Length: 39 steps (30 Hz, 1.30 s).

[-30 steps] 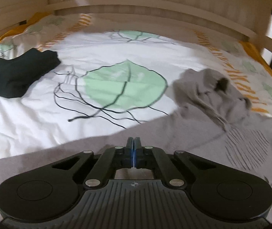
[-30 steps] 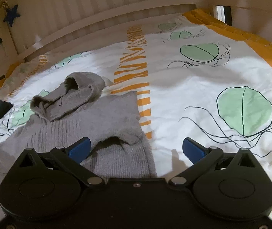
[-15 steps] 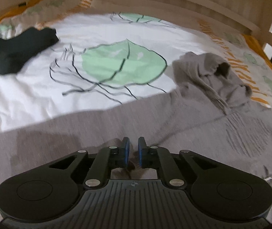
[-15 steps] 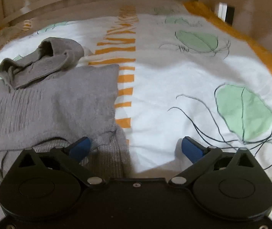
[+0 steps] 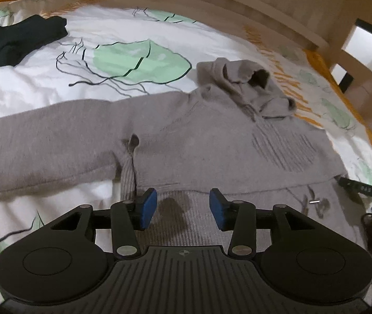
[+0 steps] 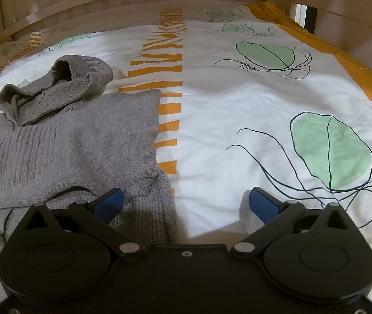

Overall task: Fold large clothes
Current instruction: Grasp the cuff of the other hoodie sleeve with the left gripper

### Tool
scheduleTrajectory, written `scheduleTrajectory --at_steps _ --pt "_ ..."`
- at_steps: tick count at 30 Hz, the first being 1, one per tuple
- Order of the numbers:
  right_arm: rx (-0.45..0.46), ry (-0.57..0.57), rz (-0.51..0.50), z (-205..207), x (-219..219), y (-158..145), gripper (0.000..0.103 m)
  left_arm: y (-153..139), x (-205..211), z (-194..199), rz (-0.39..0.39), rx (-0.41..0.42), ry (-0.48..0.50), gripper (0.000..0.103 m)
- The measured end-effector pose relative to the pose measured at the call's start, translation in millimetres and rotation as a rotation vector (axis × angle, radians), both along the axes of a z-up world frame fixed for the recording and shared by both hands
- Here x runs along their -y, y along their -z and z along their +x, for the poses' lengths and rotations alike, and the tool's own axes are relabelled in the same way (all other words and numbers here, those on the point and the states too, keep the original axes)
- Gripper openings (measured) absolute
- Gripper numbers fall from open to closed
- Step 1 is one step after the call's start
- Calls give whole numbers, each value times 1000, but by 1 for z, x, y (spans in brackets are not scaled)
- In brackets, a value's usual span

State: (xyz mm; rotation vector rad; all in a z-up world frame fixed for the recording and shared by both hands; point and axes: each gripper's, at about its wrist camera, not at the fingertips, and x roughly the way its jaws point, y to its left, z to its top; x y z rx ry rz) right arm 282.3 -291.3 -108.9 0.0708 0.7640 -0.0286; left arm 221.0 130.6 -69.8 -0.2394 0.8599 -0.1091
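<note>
On bed: grey hoodie (image 5: 212, 141) spread flat; left gripper (image 5: 183, 208) half-open above hem, right gripper (image 6: 186, 204) wide open at its edge, both empty.

Both wrist cameras sit low and close over the bed (image 5: 159, 34), facing its wooden headboard at 12 o'clock. The left view looks from the grey hooded sweater's (image 5: 212, 141) hem; the right view looks from its right edge, sweater (image 6: 68, 141) at 9 o'clock. Both share the hood.
</note>
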Motion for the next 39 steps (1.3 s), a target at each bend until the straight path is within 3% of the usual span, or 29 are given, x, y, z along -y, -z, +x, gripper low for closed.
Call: scheduleTrajectory --at_steps 3,13,14,15,16,18,22,26,28,31,35,39 --pt "2 0 0 0 0 0 102 8 -5 10 4 -25 -40 43" --pt "6 2 -5 -1 -1 0 102 26 -18 25 -188 -53 -149 48" --pt "6 3 -5 -1 -1 1 102 25 -18 25 -184 -44 -158 46" --pt "7 3 -5 -1 -1 1 102 23 -17 25 -168 -28 -165 27" --pt "7 2 -5 -1 -1 1 102 21 -16 25 -121 -21 -177 17" --pt "7 2 -3 -2 0 0 102 22 -17 29 -51 -35 -206 17" --pt "67 41 -12 -12 1 -11 100 26 -20 32 -48 -52 -205 18" --pt "127 7 -17 -13 -6 -24 100 24 -18 32 -23 -47 -195 19" --pt "110 -20 -19 -8 -12 -20 100 24 -19 30 -22 -47 -199 20" --pt "15 -67 -69 1 -26 -1 101 23 -22 27 -31 -51 -206 20" --pt "11 -56 -36 3 -20 -3 101 11 -23 19 -28 -35 -176 19" --pt "48 -35 -13 -5 -16 -9 101 -12 -33 -4 -28 48 -144 31"
